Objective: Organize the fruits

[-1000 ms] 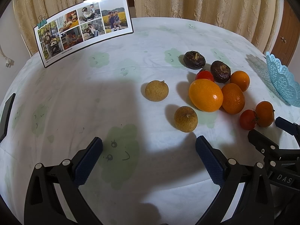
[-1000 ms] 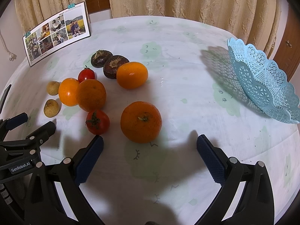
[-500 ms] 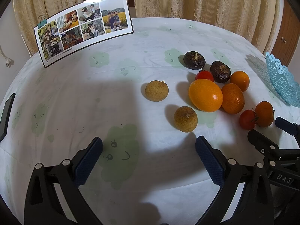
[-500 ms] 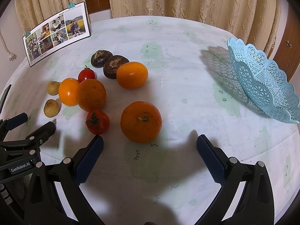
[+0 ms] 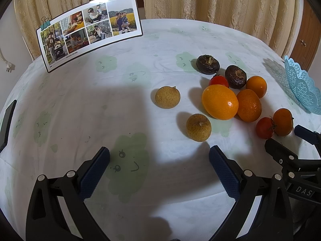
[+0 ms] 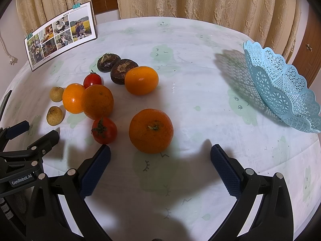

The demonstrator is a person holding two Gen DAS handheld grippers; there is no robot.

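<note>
Both tongs gaping, empty. Right tongs (image 6: 160, 156): straddle orange (image 6: 151, 131) at widest point, squeeze gently, carry to basket (image 6: 284, 88). Left tongs (image 5: 159, 160) idle.

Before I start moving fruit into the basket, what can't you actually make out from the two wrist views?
- Blue basket: its inside is hidden by its own tilted wall in the right wrist view; the left wrist view's edge cuts it off.
- Photo board: its caption print is too small to read in either view.
- Black object at the left wrist view's left edge: cut off, unidentifiable.
- Orange: the tomato partly covers it in the left wrist view.
</note>
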